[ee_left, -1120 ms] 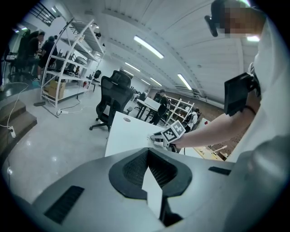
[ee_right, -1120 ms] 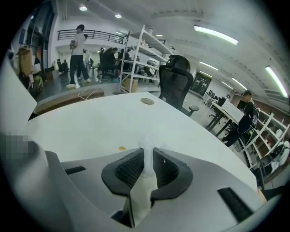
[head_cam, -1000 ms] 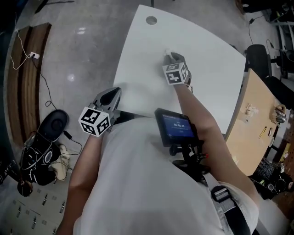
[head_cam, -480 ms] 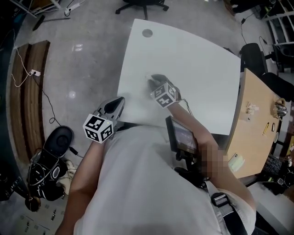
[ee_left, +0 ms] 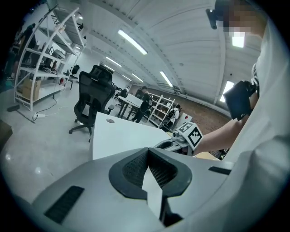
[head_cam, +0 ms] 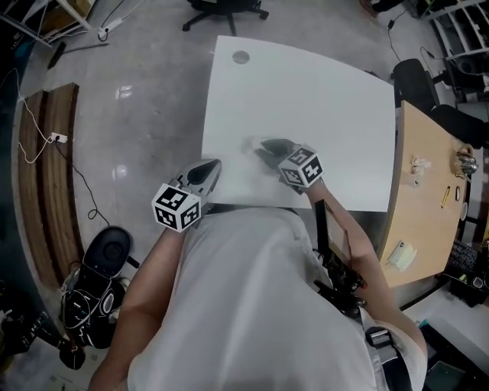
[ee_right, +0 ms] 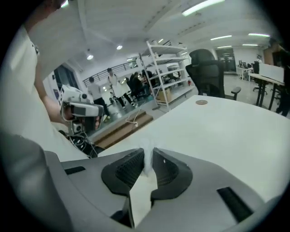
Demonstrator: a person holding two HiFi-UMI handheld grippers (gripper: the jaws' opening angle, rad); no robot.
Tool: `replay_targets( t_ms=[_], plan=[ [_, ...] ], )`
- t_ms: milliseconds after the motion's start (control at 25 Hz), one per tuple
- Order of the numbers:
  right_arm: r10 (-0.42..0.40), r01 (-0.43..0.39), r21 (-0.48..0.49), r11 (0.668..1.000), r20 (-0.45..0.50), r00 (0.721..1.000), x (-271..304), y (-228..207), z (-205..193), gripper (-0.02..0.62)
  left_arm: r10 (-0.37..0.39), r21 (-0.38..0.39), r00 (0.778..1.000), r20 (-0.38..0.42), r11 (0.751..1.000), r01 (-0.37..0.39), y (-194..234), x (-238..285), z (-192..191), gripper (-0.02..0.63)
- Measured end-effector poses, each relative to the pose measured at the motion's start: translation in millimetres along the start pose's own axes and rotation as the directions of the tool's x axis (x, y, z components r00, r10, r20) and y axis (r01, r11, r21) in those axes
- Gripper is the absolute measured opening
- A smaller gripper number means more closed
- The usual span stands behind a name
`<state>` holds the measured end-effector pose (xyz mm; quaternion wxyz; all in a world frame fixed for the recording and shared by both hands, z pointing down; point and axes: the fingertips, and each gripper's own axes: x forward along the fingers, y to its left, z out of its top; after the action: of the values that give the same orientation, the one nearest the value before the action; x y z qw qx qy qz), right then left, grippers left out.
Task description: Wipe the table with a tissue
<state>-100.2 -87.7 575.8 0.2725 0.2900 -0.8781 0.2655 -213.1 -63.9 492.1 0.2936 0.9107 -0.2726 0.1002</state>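
Swept back from upper frame to centre, the right gripper (head_cam: 263, 146) drags the tissue (ee_right: 147, 156) clamped in its jaws across the bench (head_cam: 321, 84) to wipe, left gripper (head_cam: 208, 169) parked closed, empty, at the near edge.

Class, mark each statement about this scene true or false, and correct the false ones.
1. The right gripper is clamped on a white paper tissue. True.
2. The left gripper also holds a tissue. False: its jaws are together with nothing between them.
3. The white table has a round grey cap near a far corner. True.
4. The black office chair stands at the table's near edge. False: it stands beyond the far edge.
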Motion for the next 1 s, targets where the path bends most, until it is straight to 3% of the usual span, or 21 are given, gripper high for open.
replay_targets(
  t_ms=[240,480,680,1000],
  plan=[
    [-0.095,0.083,0.1,0.992,0.121,0.988,-60,-2,-17,0.061,-0.055,0.042,0.997,-0.059,0.997,0.057,-12,18,-17,0.006],
    [-0.239,0.188,0.214,0.959,0.246,0.939,-128,-16,-38,0.061,-0.077,0.056,0.993,-0.087,0.995,0.082,-39,40,-21,0.006],
    [-0.347,0.281,0.247,0.927,0.286,0.893,-178,-29,-59,0.061,-0.101,0.077,0.989,-0.112,0.991,0.11,-69,67,-20,0.006],
    [-0.444,0.375,0.259,0.89,0.303,0.843,-217,-44,-76,0.061,-0.143,0.137,0.979,-0.147,0.977,0.164,-109,96,-22,0.006]
  ],
)
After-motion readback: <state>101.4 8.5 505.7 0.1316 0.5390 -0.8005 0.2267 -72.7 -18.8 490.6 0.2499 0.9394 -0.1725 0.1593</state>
